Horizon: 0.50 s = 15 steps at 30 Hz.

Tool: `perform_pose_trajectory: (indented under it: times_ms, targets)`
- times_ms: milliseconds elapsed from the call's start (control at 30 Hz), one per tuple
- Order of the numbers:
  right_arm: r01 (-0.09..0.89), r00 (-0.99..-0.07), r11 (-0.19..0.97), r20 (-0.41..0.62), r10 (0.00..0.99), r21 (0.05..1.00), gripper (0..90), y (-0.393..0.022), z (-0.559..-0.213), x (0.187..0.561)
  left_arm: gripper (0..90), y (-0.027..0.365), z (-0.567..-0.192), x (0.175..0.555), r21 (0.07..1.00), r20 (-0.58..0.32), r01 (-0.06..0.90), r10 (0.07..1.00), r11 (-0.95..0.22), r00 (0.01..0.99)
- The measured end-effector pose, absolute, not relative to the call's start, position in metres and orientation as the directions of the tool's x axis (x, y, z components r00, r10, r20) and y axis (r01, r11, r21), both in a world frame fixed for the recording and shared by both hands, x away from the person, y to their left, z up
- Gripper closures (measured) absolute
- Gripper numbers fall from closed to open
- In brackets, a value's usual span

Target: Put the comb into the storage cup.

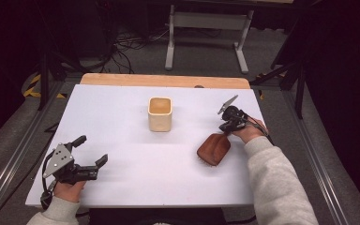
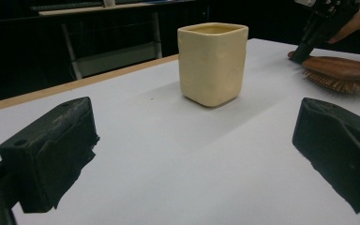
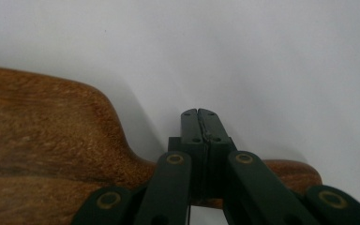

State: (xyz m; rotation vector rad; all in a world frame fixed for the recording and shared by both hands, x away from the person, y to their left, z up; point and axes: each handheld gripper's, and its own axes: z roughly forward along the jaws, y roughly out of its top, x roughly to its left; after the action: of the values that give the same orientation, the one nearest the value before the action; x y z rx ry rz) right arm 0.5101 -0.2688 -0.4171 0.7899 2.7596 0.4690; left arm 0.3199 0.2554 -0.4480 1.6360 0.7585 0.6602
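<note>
A cream square cup (image 1: pixel 160 114) (image 2: pixel 212 63) stands upright at the middle back of the white table (image 1: pixel 117 140). To its right lies a brown wooden hairbrush (image 1: pixel 213 149) (image 2: pixel 342 70) (image 3: pixel 42 140), bristles down. My right gripper (image 1: pixel 223 129) (image 3: pixel 199 115) has its jaws pressed together directly over the brush's handle, with nothing visible between them. In the left gripper view, the right gripper (image 2: pixel 304 49) touches the handle's end. My left gripper (image 1: pixel 92 150) (image 2: pixel 192 154) is open above the table's front left, pointing at the cup, holding nothing.
A bare wooden strip (image 1: pixel 164 80) runs along the table's far edge. Beyond it stand a white metal frame (image 1: pixel 206 33) and loose cables (image 1: pixel 126 44) on the floor. Dark stands flank the table on both sides.
</note>
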Motion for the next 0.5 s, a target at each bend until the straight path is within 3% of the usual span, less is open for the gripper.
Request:
perform_pose_trajectory:
  times_ms: [500]
  targets:
    - [0.493,-0.823,0.797,-0.11,0.557,0.35,89.6,-0.287,-0.417,0.488,0.9,0.254,-0.448,0.319,0.982,0.025,0.129,0.774,-0.137,0.633]
